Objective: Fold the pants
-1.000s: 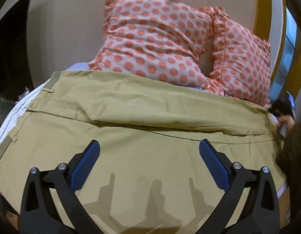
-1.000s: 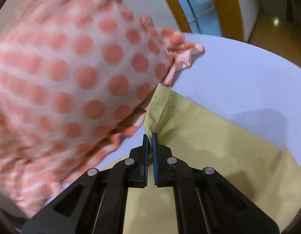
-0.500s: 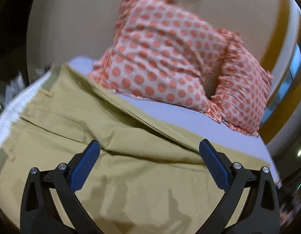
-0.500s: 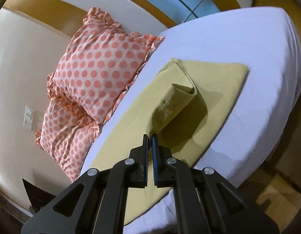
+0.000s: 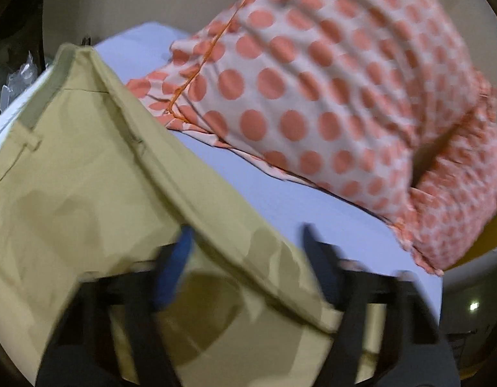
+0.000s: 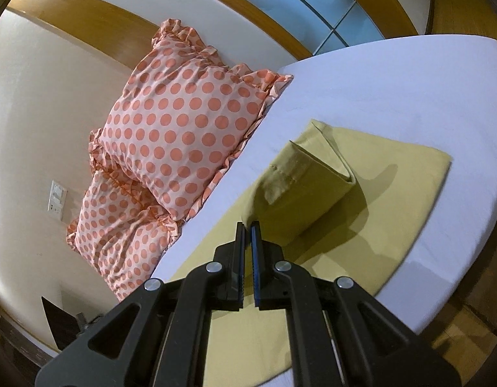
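Khaki pants (image 6: 371,193) lie flat on a pale lilac bed (image 6: 393,84). My right gripper (image 6: 247,225) is shut on the hem end of a pants leg (image 6: 300,187) and holds it lifted above the rest, the cuff hanging open. In the left wrist view the waistband end of the pants (image 5: 87,167) fills the lower left. My left gripper (image 5: 248,251) is blurred, its jaws apart and straddling the pants' far edge, with fabric between them.
Two white pillows with coral dots (image 6: 171,135) lean against the cream headboard wall (image 6: 39,113); they also show in the left wrist view (image 5: 345,80). The bed's edge and the wood floor (image 6: 458,338) are at the right.
My right gripper has lifted the leg end higher and pulled it back over the pants. My left gripper has moved forward to the pants' far edge, and its jaws have narrowed.
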